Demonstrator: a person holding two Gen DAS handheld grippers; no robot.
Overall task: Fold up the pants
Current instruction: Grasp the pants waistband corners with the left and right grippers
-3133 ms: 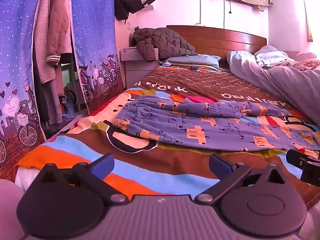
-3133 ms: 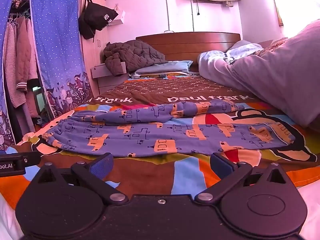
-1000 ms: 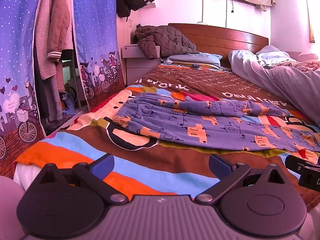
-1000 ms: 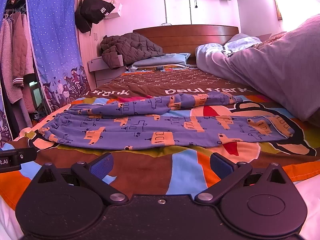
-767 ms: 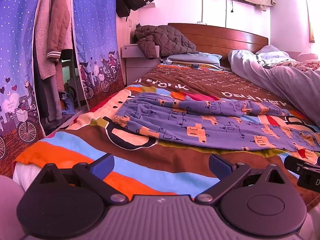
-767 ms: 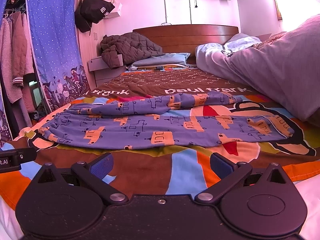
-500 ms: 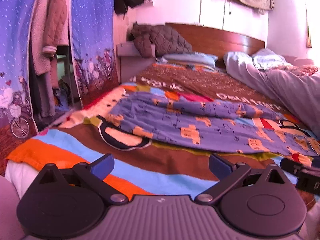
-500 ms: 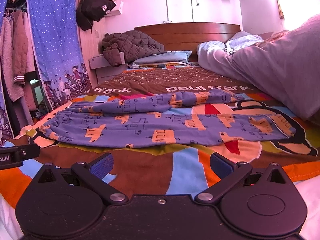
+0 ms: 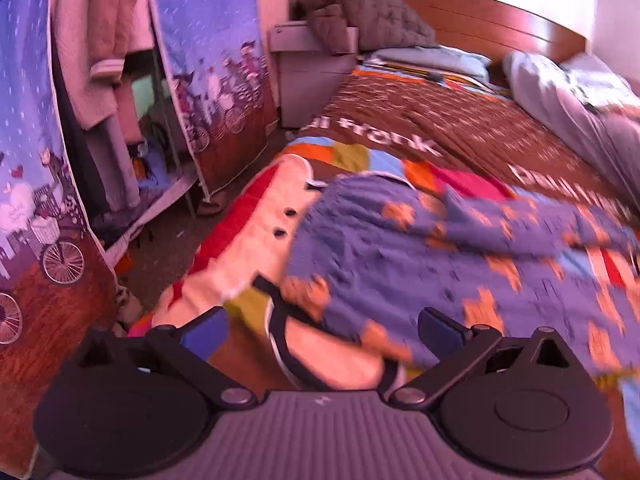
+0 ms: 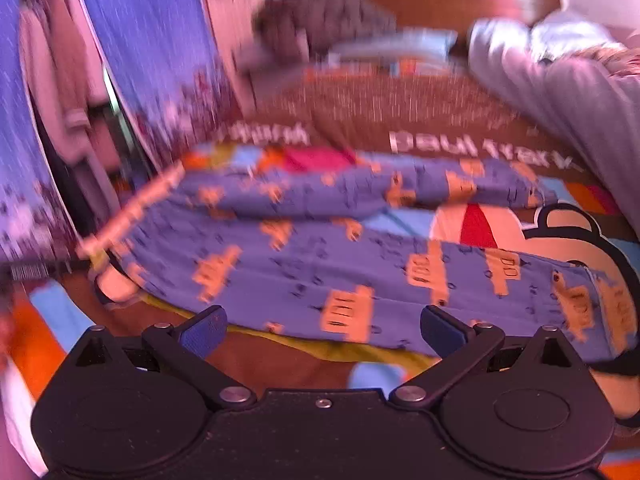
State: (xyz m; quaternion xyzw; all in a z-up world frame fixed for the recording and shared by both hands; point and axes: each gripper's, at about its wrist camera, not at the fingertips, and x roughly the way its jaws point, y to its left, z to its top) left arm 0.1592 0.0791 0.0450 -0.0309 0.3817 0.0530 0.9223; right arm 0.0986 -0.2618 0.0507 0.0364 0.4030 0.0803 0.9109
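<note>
A pair of purple-blue cotton pants printed with orange vehicles lies spread flat across the foot of a bed, on a brightly coloured cartoon bedspread with brown, orange and blue bands. One leg stretches along the near edge of the bed and the other angles away behind it, the two parting toward the right. The left gripper, with its blue-padded black fingers spread wide, hangs just over the near left end of the pants, where the fabric bunches at the edge of the bedspread; nothing sits between the pads. The right gripper is likewise splayed wide and holds nothing, poised over the near hem of the front leg around its middle. Both views are smeared with motion blur, so whether the pads touch the cloth is hard to tell. Beyond the pants, a rumpled grey duvet is heaped along the right side of the bed, a dark quilted jacket slumps against the wooden headboard, and a blue curtain printed with bicycles hangs at the left.
</note>
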